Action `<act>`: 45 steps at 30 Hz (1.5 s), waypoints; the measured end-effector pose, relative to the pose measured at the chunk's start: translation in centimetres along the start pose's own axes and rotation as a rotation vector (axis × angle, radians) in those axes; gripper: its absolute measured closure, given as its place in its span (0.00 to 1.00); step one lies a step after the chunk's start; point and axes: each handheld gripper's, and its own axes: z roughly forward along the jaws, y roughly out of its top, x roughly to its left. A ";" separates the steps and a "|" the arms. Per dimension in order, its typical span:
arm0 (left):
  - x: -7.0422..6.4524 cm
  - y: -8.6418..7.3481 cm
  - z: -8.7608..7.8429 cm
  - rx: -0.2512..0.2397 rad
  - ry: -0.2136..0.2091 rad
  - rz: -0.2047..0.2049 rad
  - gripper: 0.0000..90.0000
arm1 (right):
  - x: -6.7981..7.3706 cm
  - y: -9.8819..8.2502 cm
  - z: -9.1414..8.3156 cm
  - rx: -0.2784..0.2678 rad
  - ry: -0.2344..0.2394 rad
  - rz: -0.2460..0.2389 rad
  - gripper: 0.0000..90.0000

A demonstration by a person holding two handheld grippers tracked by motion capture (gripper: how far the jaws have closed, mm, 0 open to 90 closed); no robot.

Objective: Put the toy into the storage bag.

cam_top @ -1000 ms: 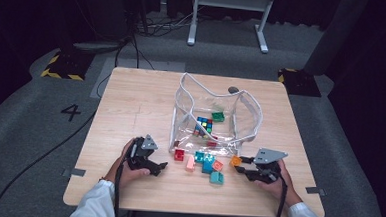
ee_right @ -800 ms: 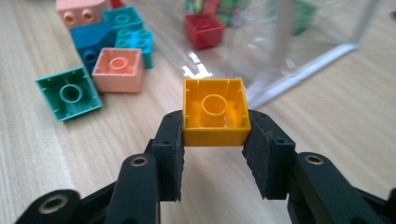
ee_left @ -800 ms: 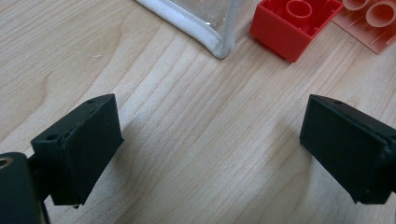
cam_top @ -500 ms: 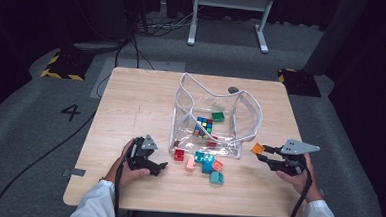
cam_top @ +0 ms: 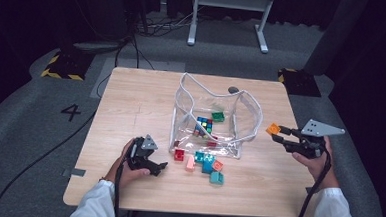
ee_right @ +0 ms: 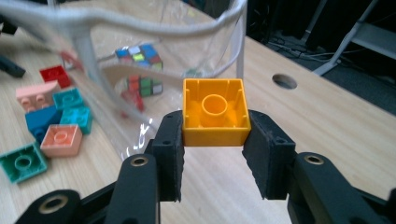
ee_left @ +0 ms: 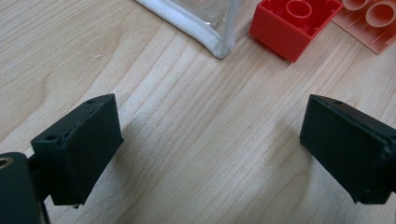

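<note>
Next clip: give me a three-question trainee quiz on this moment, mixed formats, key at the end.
1. True or false: the right gripper is shut on an orange brick.
2. The puzzle cube lies: A) inside the clear bag B) on the bare table C) in the left gripper.
3. Fill in: the left gripper's jaws stand ____ over bare wood.

Key: 1 true; 2 A; 3 open.

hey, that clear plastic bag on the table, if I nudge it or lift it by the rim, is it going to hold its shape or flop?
The clear bag will probably sag: its white rim already runs wavy and its thin walls wrinkle. It may slide on the smooth table when nudged. The puzzle cube and blocks inside should weigh down its bottom somewhat.
</note>
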 end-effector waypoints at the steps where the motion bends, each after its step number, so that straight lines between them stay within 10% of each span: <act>1: 0.0 0.0 0.0 0.000 0.000 0.000 0.06 | -0.1 0.4 -0.1 -0.007 -0.001 0.001 0.66; 21: 0.0 0.0 0.0 0.000 0.000 0.000 0.06 | -1.4 7.9 1.0 -0.067 0.027 -0.046 0.66; 36: 0.0 0.0 0.0 0.000 0.000 0.000 0.06 | 1.8 11.3 6.7 0.018 0.138 -0.178 0.66; 45: -0.1 -0.1 -0.1 0.006 0.003 -0.007 0.06 | 3.3 12.5 10.5 0.182 0.196 -0.262 0.66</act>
